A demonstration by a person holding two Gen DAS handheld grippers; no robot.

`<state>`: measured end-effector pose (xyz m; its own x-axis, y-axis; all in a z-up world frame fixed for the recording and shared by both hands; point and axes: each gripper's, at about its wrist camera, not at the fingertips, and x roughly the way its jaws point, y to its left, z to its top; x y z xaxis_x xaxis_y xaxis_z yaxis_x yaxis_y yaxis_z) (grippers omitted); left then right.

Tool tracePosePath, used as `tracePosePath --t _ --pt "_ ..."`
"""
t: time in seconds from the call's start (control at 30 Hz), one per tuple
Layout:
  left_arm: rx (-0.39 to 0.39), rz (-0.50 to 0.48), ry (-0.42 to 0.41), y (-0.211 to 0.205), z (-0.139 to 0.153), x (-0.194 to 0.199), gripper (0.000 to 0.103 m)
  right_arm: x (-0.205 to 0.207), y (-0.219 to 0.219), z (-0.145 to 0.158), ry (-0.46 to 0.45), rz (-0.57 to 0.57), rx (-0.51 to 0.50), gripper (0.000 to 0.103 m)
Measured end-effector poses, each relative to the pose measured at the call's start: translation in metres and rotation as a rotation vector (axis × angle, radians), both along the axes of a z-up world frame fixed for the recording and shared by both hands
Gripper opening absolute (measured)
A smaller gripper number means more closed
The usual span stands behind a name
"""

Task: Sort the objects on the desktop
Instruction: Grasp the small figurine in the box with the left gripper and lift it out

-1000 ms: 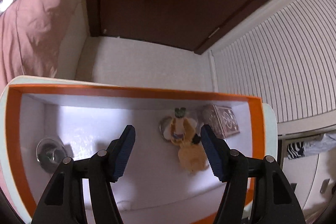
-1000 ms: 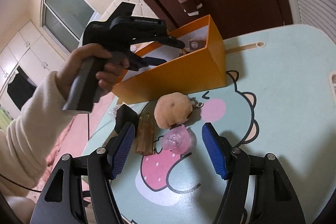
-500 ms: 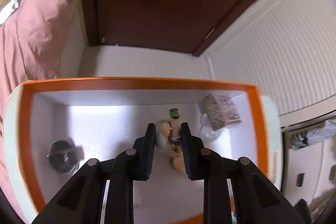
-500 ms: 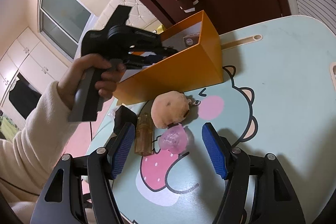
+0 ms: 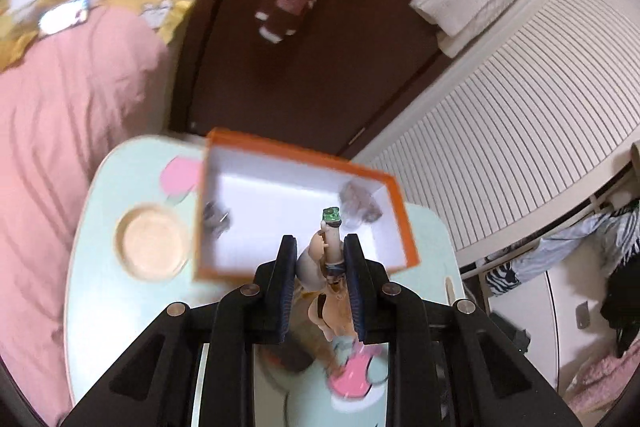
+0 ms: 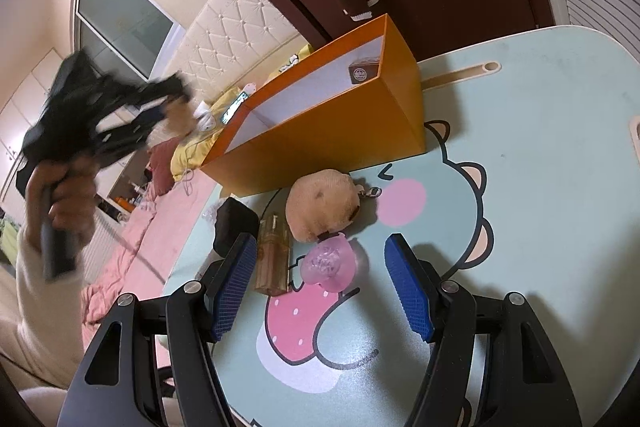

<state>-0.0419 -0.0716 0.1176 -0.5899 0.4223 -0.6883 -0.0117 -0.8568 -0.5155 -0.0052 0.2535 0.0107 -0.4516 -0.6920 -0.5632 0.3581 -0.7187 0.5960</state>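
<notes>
My left gripper (image 5: pixel 320 255) is shut on a small tan figurine keychain (image 5: pixel 328 259) with a green top, held high above the near edge of the orange box (image 5: pixel 404 227). In the right wrist view the left gripper (image 6: pixel 176 95) is a blur, up and left of the box (image 6: pixel 340 123). My right gripper (image 6: pixel 320 263) is open and empty, low over the table. Between its fingers lie a pink clear toy (image 6: pixel 330 261) and a tan plush keychain (image 6: pixel 322 205). An amber bottle (image 6: pixel 274 255) and a black pouch (image 6: pixel 234 223) lie by its left finger.
The box holds a small brown box (image 5: pixel 360 205) and a metal object (image 5: pixel 214 217). A round wooden coaster (image 5: pixel 152 241) lies left of the box. The pale blue table (image 6: pixel 540 147) has a cartoon print. A pink bed (image 5: pixel 60 147) stands to the left, a dark door (image 5: pixel 320 47) behind.
My left gripper closed on the figurine keychain inside the box and lifted it up and back out of the box. My right gripper stayed open and nearly still.
</notes>
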Motion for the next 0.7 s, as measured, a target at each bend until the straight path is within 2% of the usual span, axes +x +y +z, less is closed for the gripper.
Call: tracePosePath --t 0.2,0.33,0.5,0.7 --pt "0.063 0.134 -0.005 -0.045 -0.045 0.046 0.022 0.001 -0.002 0.000 0.027 -0.003 0.025 0.067" --pt "0.024 0.229 0.005 -0.063 -0.066 0.065 0.022 0.002 -0.003 0.000 0.037 -0.005 0.037 0.067" --pt "-0.008 0.275 0.007 -0.077 -0.088 0.069 0.022 0.001 -0.004 -0.001 0.042 -0.004 0.052 0.067" --pt "-0.046 0.317 0.015 -0.087 -0.103 0.075 0.022 0.001 -0.005 -0.001 0.044 -0.001 0.066 0.067"
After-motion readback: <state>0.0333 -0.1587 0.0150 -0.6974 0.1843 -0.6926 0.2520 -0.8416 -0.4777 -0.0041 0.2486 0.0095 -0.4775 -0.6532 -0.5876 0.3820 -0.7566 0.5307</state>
